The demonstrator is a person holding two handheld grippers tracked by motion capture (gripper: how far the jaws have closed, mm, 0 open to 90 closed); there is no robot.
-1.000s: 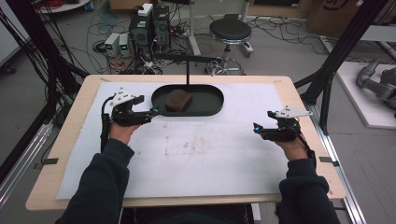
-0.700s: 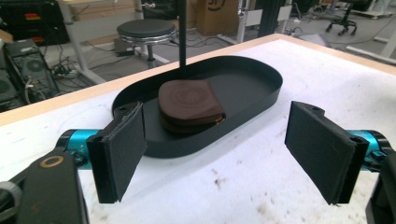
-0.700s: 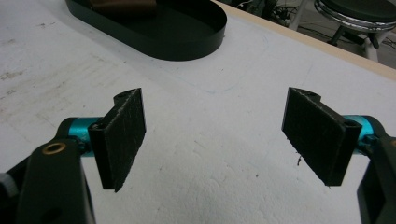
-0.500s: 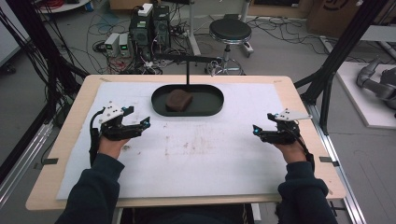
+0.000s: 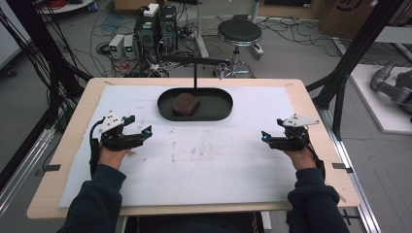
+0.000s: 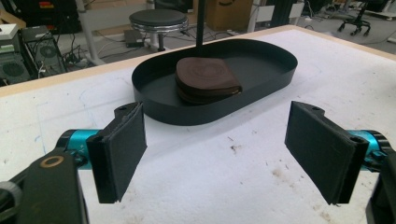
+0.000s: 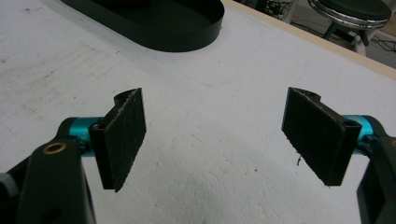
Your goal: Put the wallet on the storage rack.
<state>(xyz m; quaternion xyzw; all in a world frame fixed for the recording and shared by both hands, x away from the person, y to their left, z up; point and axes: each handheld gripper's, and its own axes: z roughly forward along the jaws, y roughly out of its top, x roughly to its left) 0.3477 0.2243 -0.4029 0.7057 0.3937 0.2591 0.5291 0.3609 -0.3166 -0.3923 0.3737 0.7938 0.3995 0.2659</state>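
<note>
table: wooden top (image 5: pixel 318 126) with a white mat (image 5: pixel 204 165) over most of it, so the wood only shows as a thin border around the edges. guessing the mat is there to give a soft, grippy work surface.
open room: pretty much the whole middle and near half of the mat is bare, just some brownish stains. loads of space between the two hands to swing in either direction, and nothing close to the table edge that could get knocked off.
tray: black oval tray (image 5: pixel 216 111) sits at the far middle of the mat, with a thin black post standing just behind it. its low upright wall looks like the only real edge to clear when reaching in, so coming in from above seems safer than sliding across.
brown pouch: folded brown leather-looking pouch (image 6: pixel 205 77) lies flat inside the tray, toward its left half, not touching the wall as far as i can tell.
left gripper: left gripper (image 5: pixel 139 134) hovers over the mat near the left side, aimed right at the tray. pads are spread wide apart with nothing between them, and the pouch is framed in the gap, so it reads like a lined-up reach.
right gripper: right gripper (image 5: pixel 266 138) sits well off on the right side, also gaping wide and empty, pointing in over bare mat with the tray end off to its far left. looks parked.
</note>
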